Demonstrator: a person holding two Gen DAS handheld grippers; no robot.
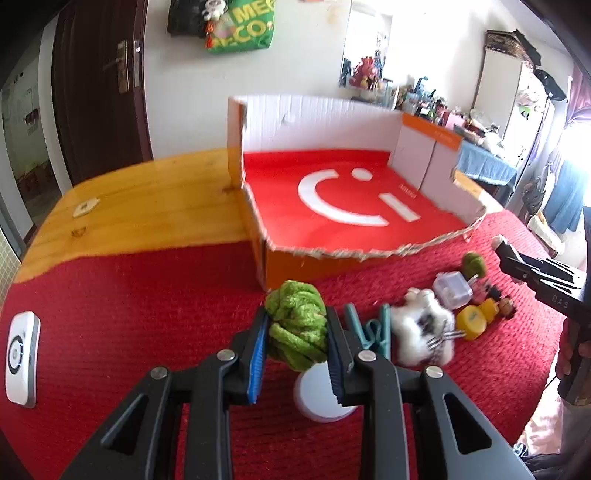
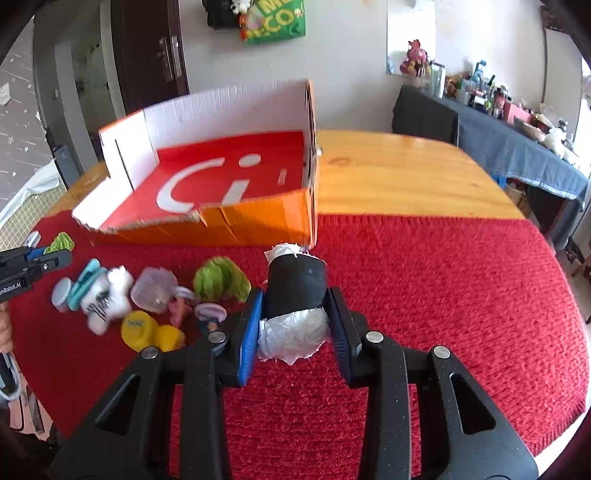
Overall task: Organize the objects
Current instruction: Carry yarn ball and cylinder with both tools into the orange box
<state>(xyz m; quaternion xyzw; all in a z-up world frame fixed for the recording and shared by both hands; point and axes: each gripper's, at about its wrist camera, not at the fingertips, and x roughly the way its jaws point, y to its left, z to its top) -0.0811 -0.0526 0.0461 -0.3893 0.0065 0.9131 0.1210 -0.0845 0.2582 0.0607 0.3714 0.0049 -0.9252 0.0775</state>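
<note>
Your left gripper (image 1: 297, 325) clamps green yarn ball (image 1: 297, 326); right gripper (image 2: 293, 314) clamps black roll (image 2: 295, 286), white wrapping hides its ends

The green bag (image 1: 242, 27) on the wall shows cut-off yellow letters — "ME" over "CO". The right gripper (image 1: 517, 260) reads "DAS"; the left gripper (image 2: 44, 258) reads "nRobot.AI". The box (image 1: 351, 206) floor bears a white "Ci"-like logo.

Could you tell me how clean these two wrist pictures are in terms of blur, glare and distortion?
Left wrist view: fisheye bends the box rim; the window side at right is blown out; the white plush is smeared, while the green yarn in the left gripper looks fairly sharp. Right wrist view: same bending; the toys are soft, the black roll in the right gripper clearer.
</note>
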